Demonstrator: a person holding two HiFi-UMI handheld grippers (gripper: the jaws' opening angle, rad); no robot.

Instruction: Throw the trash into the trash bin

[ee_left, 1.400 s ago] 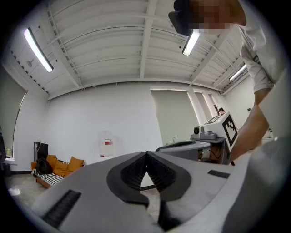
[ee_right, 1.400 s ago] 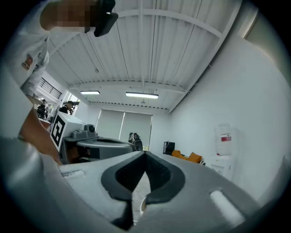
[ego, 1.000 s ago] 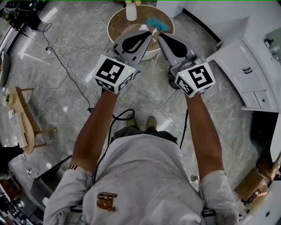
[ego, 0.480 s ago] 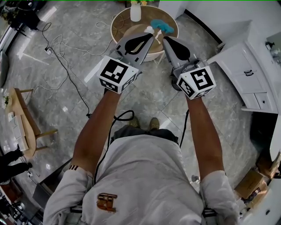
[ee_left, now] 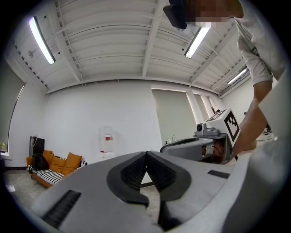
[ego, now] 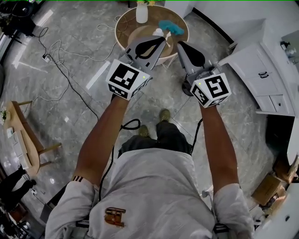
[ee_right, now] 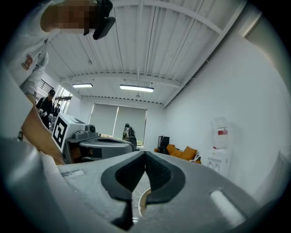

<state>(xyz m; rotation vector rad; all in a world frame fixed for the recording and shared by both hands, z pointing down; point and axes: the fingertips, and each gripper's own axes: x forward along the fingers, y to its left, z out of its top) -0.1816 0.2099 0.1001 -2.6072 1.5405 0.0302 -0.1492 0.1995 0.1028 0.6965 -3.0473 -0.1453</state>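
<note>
Your left gripper and right gripper both have jaws clenched on nothing. The blue trash lies on the round desk ahead; arriving shut, you risk shoving it off or toppling the white bottle.

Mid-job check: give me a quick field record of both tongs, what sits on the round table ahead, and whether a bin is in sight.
left tongs: shut, nothing between them
right tongs: shut, nothing between them
pose: both held out level toward the round table
on table: white bottle, teal item, small white piece
to the right: white cabinet
trash bin: none in view
</note>
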